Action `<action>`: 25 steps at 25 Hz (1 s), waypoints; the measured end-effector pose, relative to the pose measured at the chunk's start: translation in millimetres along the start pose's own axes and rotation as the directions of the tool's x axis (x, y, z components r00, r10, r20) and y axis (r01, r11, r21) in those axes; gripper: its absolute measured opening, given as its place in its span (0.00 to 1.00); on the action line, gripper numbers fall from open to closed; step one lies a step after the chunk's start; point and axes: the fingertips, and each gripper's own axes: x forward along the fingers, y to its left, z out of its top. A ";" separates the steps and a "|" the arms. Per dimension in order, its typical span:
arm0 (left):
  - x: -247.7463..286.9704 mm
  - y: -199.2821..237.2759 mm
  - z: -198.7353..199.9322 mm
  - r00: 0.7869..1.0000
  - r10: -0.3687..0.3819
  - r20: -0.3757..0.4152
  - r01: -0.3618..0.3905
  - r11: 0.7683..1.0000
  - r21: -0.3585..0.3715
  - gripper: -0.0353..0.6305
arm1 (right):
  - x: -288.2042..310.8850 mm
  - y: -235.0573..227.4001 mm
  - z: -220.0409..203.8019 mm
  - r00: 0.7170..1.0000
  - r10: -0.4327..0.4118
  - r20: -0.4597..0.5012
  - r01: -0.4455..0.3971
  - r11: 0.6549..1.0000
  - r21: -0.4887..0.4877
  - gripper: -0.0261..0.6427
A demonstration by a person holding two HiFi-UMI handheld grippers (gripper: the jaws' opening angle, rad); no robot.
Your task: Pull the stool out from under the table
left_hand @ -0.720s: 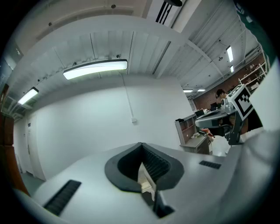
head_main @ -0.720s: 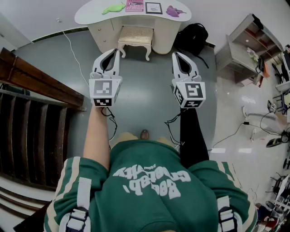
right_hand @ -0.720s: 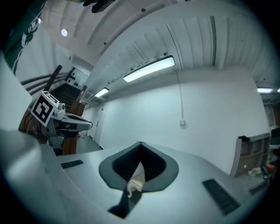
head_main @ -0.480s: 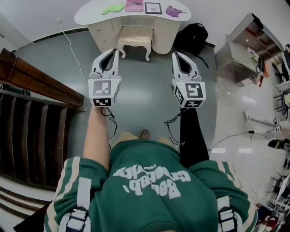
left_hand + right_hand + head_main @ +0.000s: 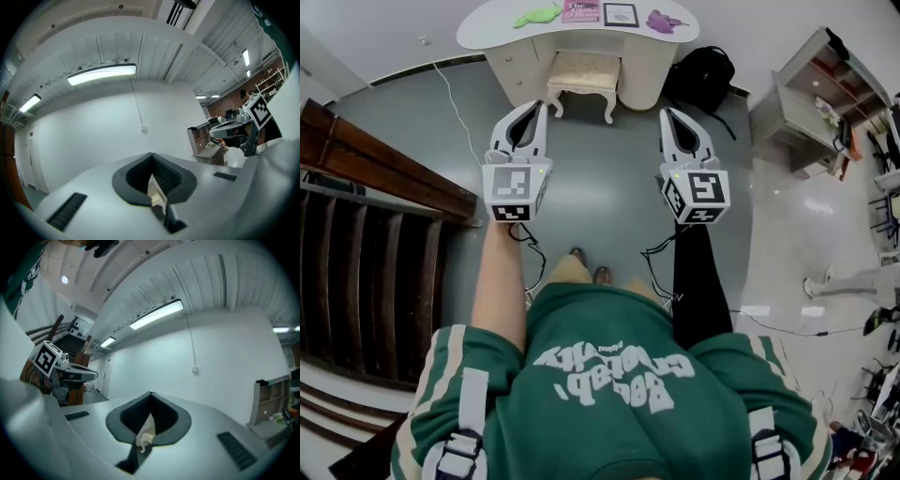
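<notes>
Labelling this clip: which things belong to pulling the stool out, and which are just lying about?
Job: stool, partly under the table; left gripper, right gripper, both shut, empty.
Lying about: black backpack, pink book, framed picture, shelf unit.

The far edge of the table is cut off by the top of the head view. The rear of the stool is hidden under the table top. On the table, print on the pink item and the framed sheet is too small to read. Far right of the table, a person is cut off by the picture's edge. In the right gripper view, the right gripper hides all but a sliver of the stool.
</notes>
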 end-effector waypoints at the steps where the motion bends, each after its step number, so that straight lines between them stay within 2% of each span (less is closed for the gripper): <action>1: 0.5 1.6 -2.2 1.000 -0.001 -0.003 0.001 1.000 -0.001 0.07 | 0.9 1.4 -2.3 1.000 0.001 -0.006 -0.001 1.000 -0.005 0.05; 6: 14.6 0.4 -9.8 0.998 -0.059 0.013 0.059 0.998 0.006 0.07 | 11.9 0.1 -14.3 1.000 -0.006 -0.022 0.006 1.000 -0.009 0.05; 11: 54.7 17.5 -23.2 0.996 -0.087 0.024 0.087 0.996 0.005 0.07 | 46.8 -13.7 -18.8 0.999 -0.041 -0.025 0.041 0.999 -0.019 0.05; 18: 132.0 67.4 -38.7 0.996 -0.087 0.029 0.087 0.996 -0.011 0.07 | 127.8 -43.8 -22.3 0.996 -0.090 -0.027 0.090 0.996 -0.017 0.05; 25: 211.6 113.4 -56.9 0.989 -0.141 0.038 0.143 0.989 -0.042 0.07 | 218.4 -58.8 -24.4 0.992 -0.118 -0.052 0.117 0.993 -0.018 0.05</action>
